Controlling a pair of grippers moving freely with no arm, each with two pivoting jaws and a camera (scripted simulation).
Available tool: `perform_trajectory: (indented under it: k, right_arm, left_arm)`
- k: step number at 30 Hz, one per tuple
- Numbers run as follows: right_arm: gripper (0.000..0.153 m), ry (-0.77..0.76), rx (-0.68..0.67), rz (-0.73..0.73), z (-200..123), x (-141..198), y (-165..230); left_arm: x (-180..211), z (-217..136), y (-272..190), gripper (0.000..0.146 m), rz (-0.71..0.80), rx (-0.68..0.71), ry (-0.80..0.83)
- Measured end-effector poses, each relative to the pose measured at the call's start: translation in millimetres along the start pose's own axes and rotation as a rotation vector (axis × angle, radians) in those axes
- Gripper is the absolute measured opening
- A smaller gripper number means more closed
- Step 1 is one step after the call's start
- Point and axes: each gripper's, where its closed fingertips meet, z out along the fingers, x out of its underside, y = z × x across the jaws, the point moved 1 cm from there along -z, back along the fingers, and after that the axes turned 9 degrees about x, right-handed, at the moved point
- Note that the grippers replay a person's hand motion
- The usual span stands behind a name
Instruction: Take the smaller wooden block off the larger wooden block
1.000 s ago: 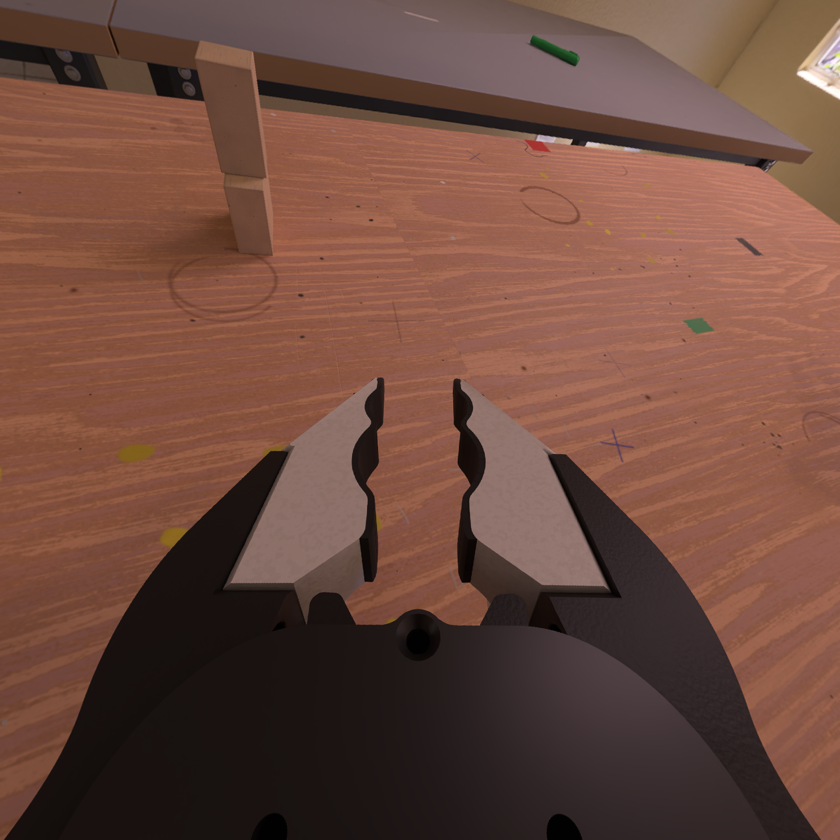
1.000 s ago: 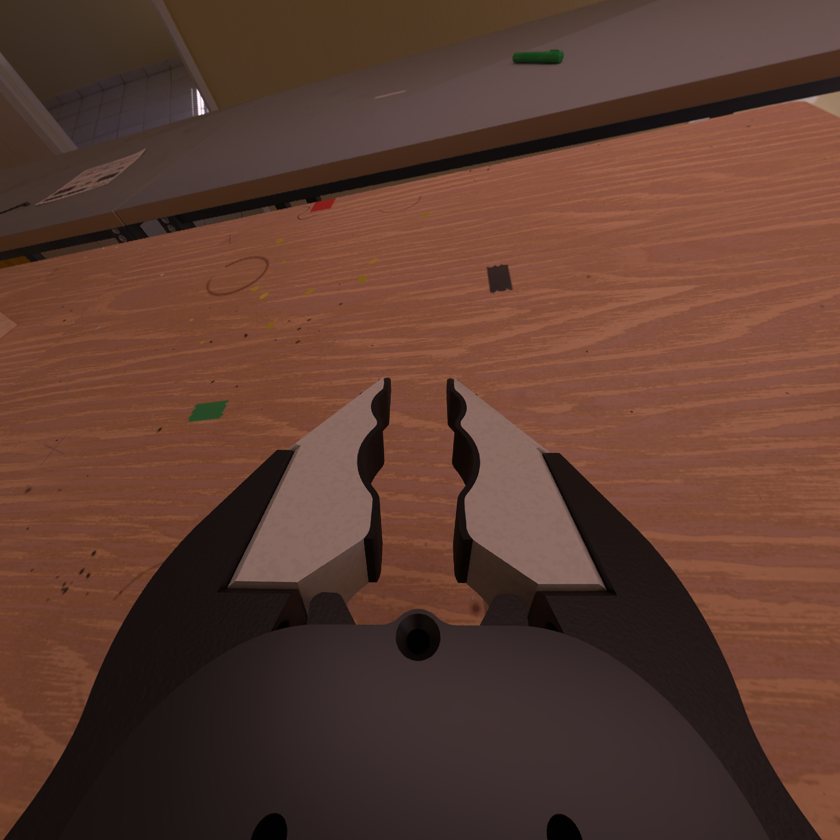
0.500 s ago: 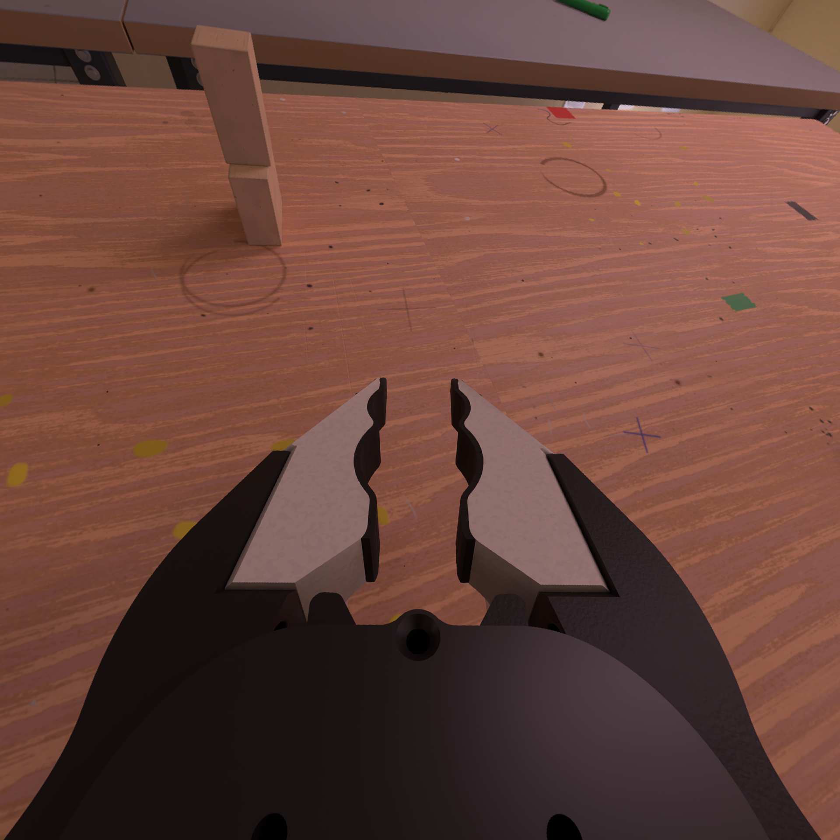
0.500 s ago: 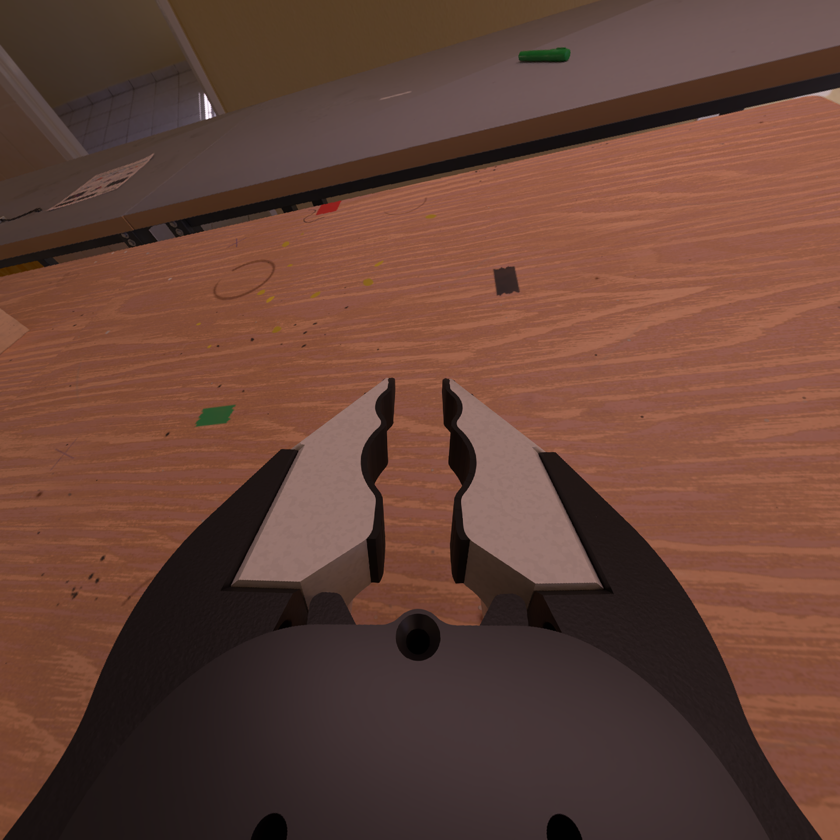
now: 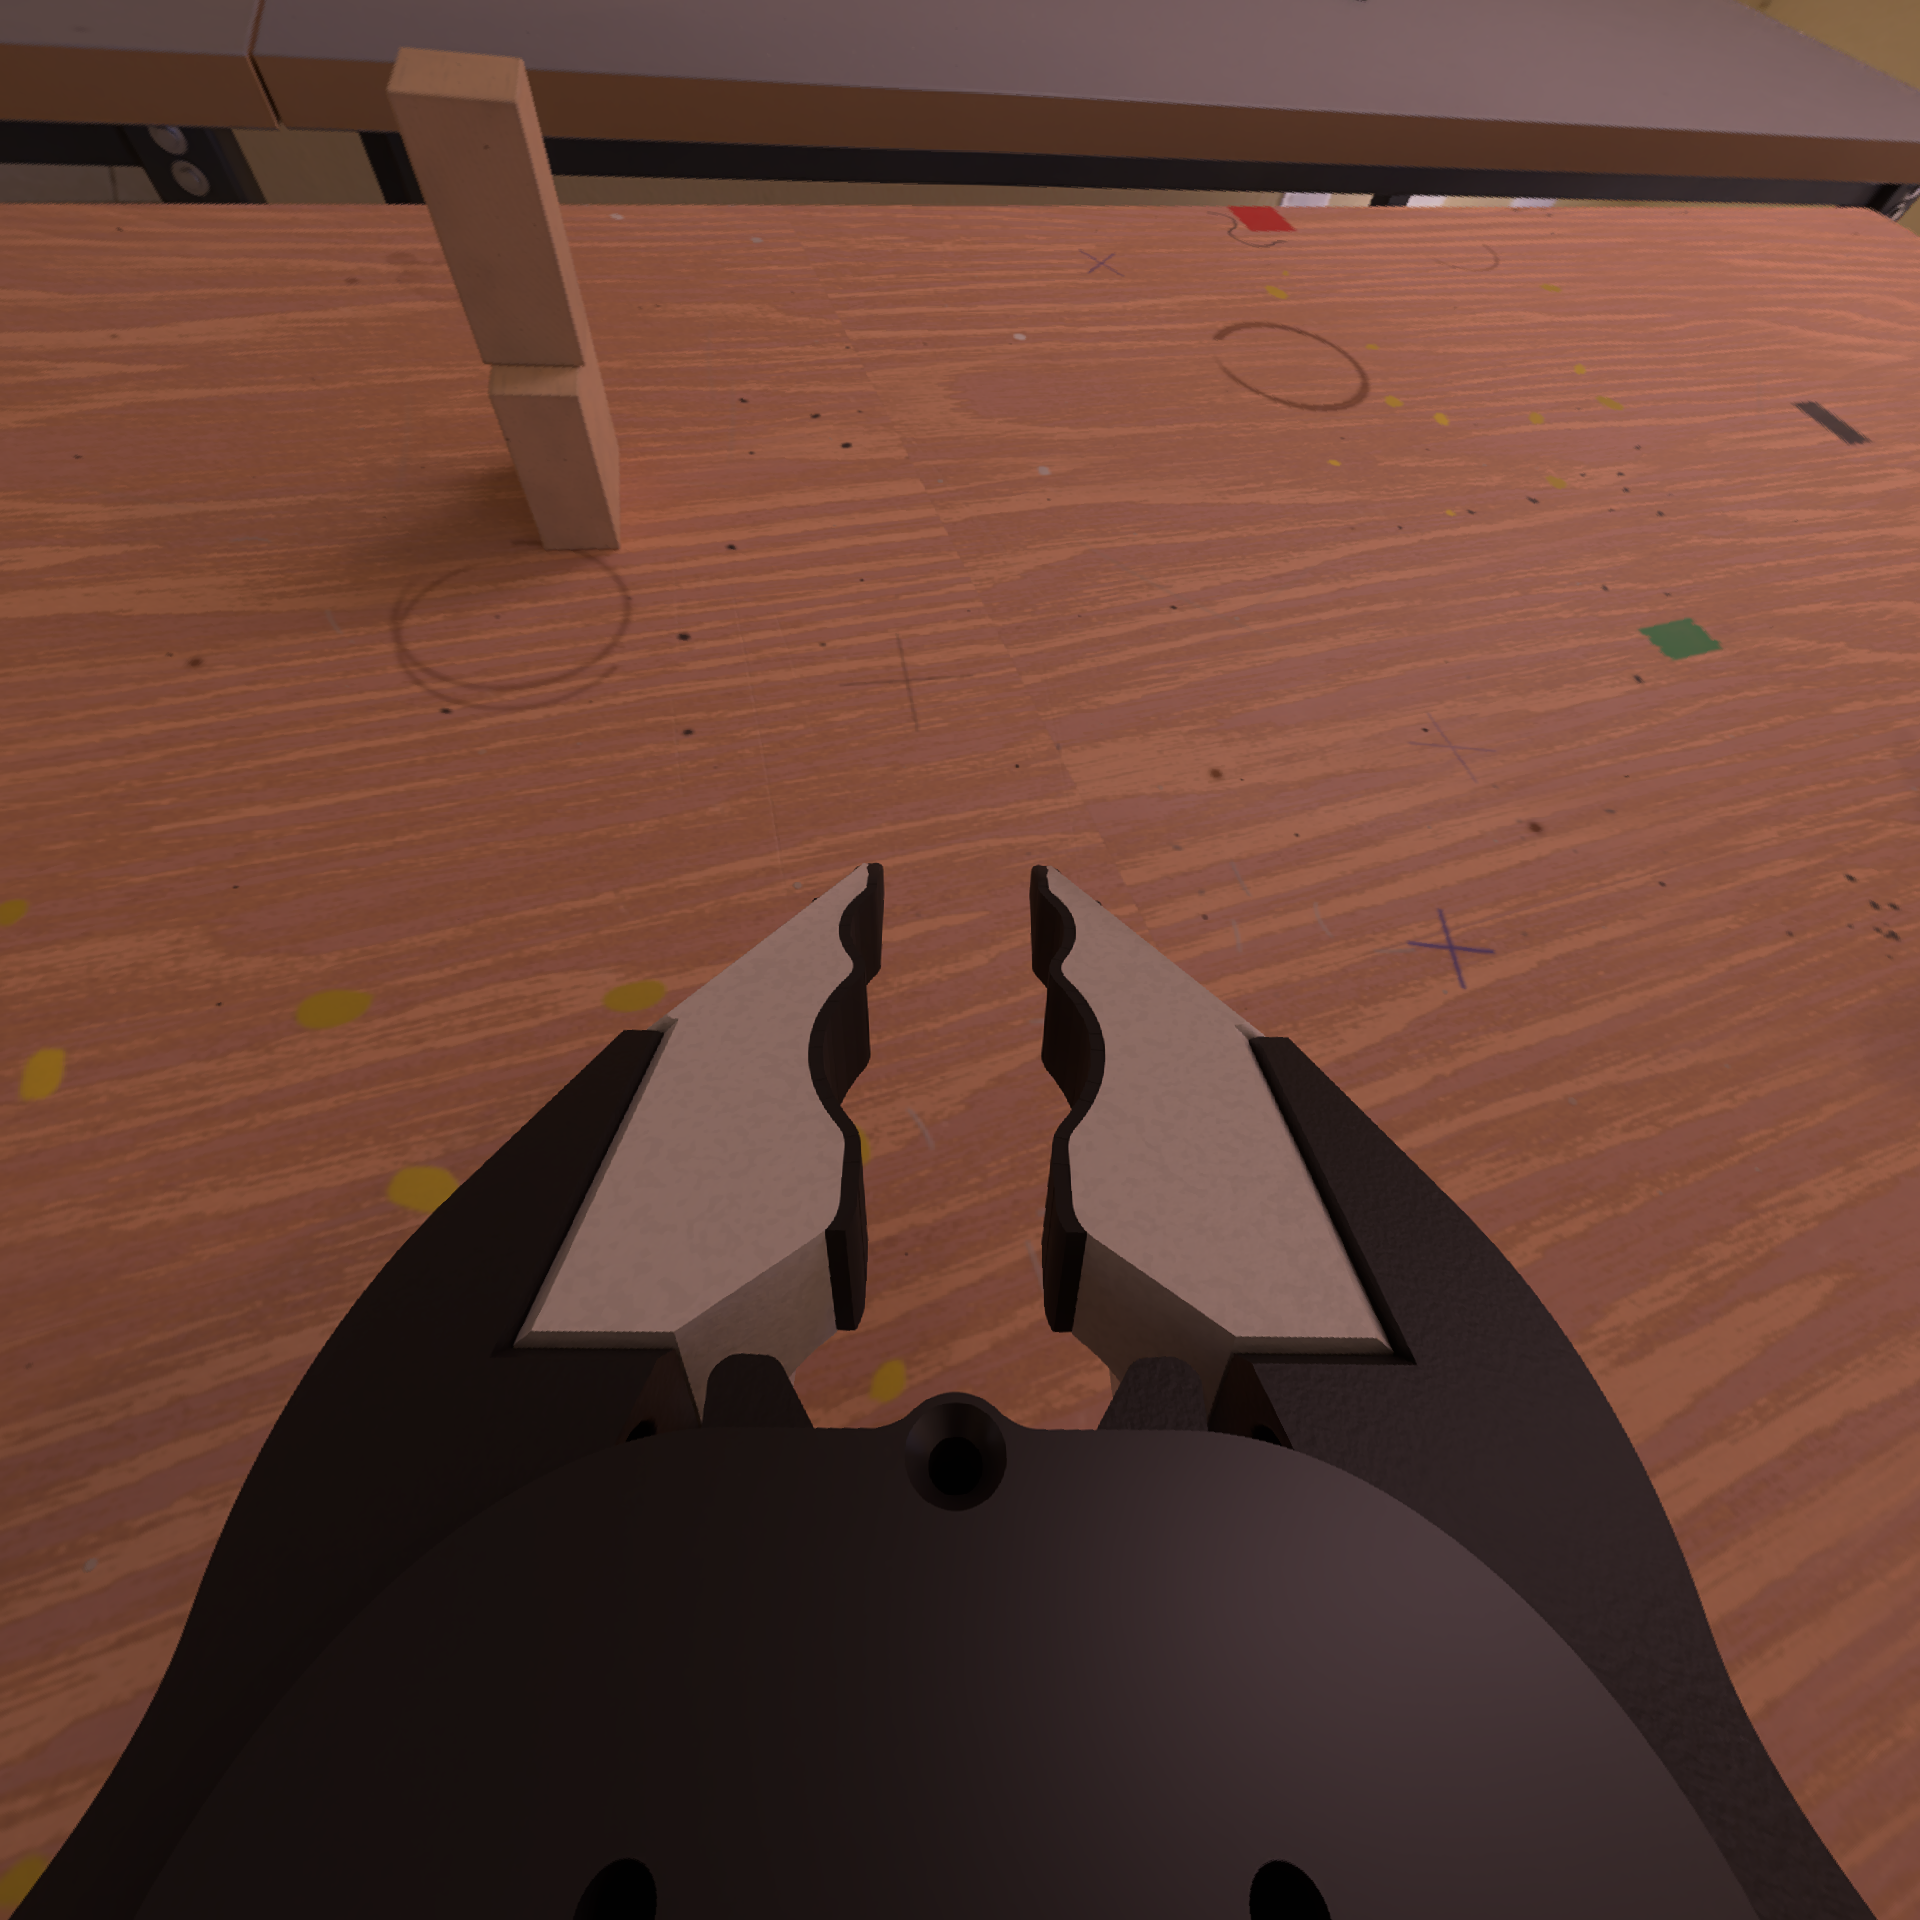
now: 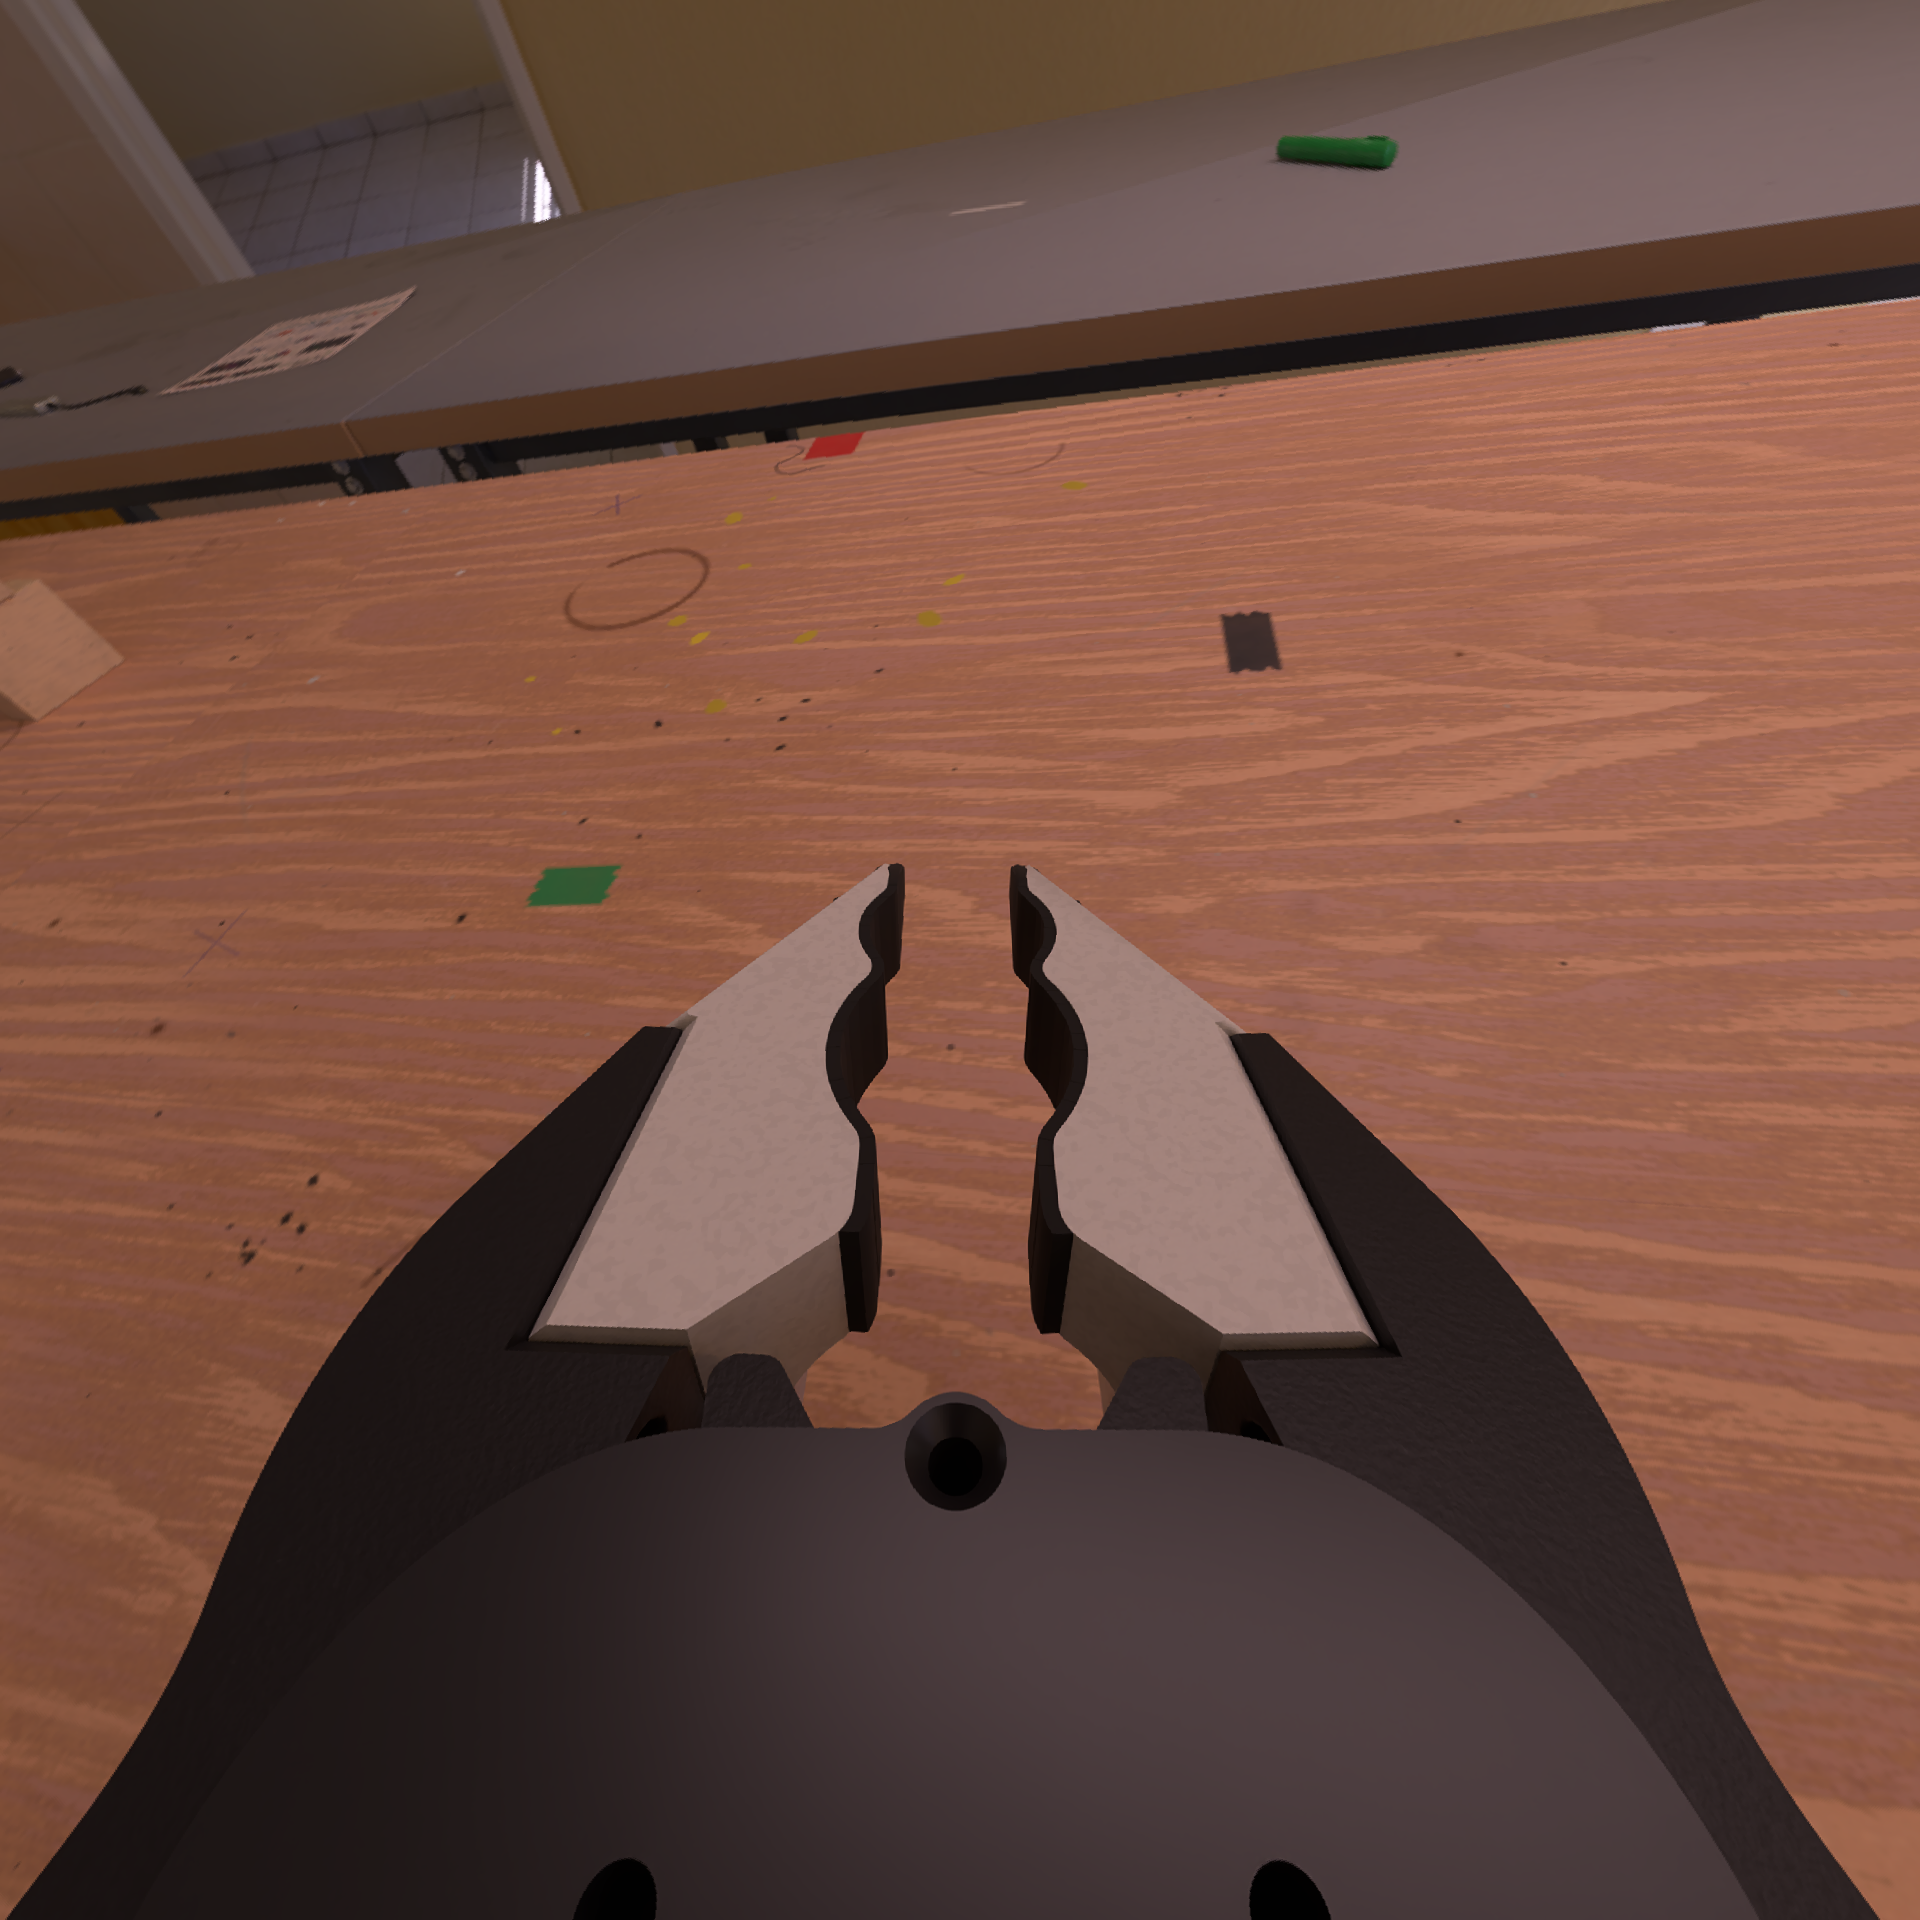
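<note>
My left gripper (image 5: 956,883) and right gripper (image 6: 956,883) gape empty; the far-left upper block (image 5: 488,208), rigid and probably light, wants pinching across its flat sides.

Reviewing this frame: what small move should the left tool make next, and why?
Probably ease the left tool forward and to the left, toward the upper wooden block. Its jaws are apart and empty. The stack stands ahead and to the left, with the upper block resting untouched on the lower wooden block.

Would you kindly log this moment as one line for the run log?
left claw: open, empty | right claw: open, empty | upper block stacked on lower block | table: stack untouched
</note>
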Motion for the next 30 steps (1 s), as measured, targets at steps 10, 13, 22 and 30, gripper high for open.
perform_trajectory:
  k: [10,13,22,30]
  right_arm:
    - [0.02,-0.017,-0.14,-0.118,-3.7,6.9,55.8]
    - [0.02,-0.016,-0.223,-0.12,-5.4,8.6,73.7]
    - [0.02,0.009,-0.261,-0.115,4.2,11.2,82.2]
    - [0.02,0.026,-0.322,-0.07,17.2,9.1,94.7]
  left_arm:
    - [0.8,4.9,-5.4,0.029,0.024,0.032,0.01]
    - [1.2,4.1,-4.8,0.029,0.028,0.025,0.02]
    - [-7.3,7.3,0.8,0.035,-0.041,-0.032,-0.005]
    - [-88.5,49.8,55.5,0.045,-0.008,-0.24,0.144]
